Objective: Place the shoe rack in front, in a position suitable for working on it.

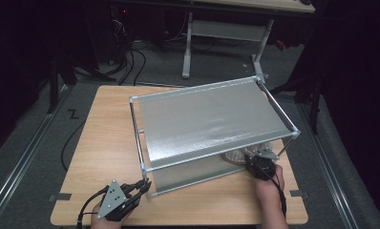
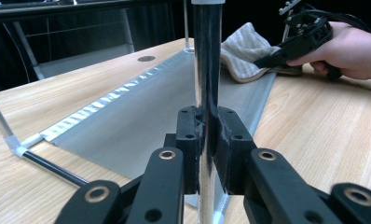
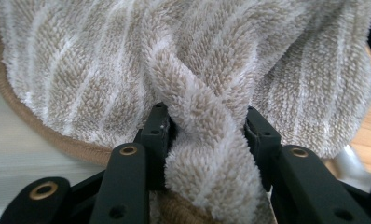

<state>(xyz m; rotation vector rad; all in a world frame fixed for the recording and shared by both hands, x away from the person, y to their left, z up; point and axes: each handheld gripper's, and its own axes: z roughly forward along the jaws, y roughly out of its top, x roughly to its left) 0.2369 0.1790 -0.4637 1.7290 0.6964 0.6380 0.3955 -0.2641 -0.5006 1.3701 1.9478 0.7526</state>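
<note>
The right gripper (image 3: 207,135) pinches a twisted fold of striped beige fleecy towel (image 3: 193,60), seemingly lying ahead on the rack's lower shelf, while the left gripper (image 2: 207,140) clamps the upright shiny metal post (image 2: 207,56).

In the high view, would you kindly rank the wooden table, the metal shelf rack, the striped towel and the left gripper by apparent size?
1. Wooden table
2. Metal shelf rack
3. Left gripper
4. Striped towel, though the rack's top shelf hides most of it, so its true extent is unsure.

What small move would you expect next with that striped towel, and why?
Probably draw the towel out from under the rack's top shelf: the right tool has a fold pinched, and the left tool clamps the rack's corner post, likely steadying it.
</note>
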